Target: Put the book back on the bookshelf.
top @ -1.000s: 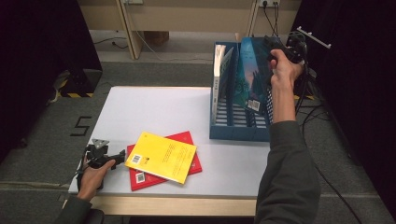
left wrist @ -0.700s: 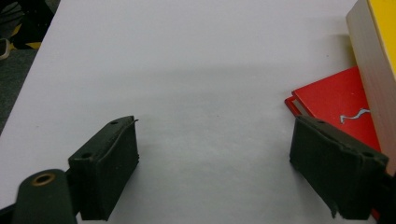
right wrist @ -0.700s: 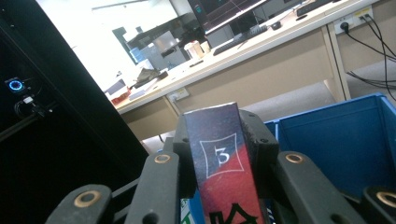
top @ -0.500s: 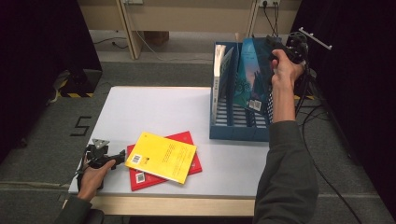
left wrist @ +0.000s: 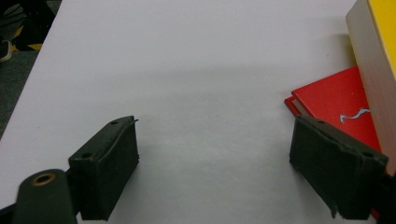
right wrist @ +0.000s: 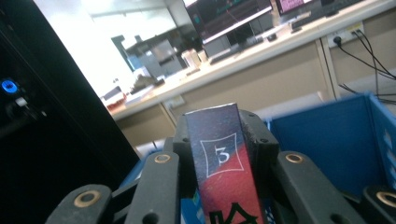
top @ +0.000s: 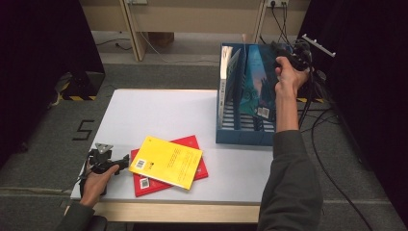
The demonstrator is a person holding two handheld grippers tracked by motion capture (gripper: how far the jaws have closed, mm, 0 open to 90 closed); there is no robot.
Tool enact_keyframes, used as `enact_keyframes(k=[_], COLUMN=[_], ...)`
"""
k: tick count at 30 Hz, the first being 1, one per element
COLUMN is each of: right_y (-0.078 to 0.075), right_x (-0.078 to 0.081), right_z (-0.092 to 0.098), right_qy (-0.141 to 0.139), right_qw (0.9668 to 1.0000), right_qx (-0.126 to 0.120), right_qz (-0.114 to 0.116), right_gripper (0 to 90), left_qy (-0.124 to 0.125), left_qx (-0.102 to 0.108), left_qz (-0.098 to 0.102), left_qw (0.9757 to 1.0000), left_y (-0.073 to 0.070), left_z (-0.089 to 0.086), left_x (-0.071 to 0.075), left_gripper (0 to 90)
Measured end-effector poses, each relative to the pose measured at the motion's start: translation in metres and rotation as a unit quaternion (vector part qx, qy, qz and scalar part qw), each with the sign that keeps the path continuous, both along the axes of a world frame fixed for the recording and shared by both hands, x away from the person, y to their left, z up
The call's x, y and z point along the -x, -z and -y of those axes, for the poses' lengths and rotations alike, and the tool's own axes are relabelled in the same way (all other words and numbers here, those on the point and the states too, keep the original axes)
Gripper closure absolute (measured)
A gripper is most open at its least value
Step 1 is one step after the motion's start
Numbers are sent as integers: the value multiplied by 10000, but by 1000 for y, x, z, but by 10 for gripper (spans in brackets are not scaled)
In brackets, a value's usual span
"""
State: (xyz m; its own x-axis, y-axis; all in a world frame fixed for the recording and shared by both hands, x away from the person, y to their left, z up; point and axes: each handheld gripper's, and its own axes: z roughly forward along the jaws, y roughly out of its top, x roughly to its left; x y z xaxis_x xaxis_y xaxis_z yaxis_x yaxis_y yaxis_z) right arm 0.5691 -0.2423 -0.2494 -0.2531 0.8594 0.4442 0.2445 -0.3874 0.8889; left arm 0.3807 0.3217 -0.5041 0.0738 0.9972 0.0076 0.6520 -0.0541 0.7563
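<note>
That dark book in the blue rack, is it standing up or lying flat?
Standing up, leaning a little. The dark book sits on its lower edge inside the blue rack, and the right gripper clamps its spine from above.

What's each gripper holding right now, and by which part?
The right gripper clamps a book by its spine edge, over the blue rack. The left gripper is open, holding nothing.

Glossy paper book (right wrist: pixel 223 163) in matt black tongs (right wrist: pixel 219 140), over a blue plastic rack (top: pixel 240 137).
</note>
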Motion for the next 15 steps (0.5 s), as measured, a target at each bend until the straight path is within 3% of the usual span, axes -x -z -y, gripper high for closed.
enact_keyframes(k=[5, 8, 11, 15], right_y=[32, 46, 39, 19], right_x=[-7, -8, -2, 11], right_z=[-4, 1, 9, 13], right_qy=[1, -50, -7, -79], right_qw=[9993, 9989, 9991, 9992], right_qx=[88, -200, -314, -396], right_qz=[-353, -427, -291, -35], right_gripper=[707, 707, 709, 709], left_qy=[1, 1, 4, 0], left_qx=[0, 2, 1, -27], left_qz=[-5, -4, -6, -16], left_qw=[10000, 10000, 10000, 10000], left_y=[0, 0, 0, 0], left_z=[0, 0, -1, 0], left_x=[0, 0, 0, 0], left_gripper=[144, 144, 143, 142])
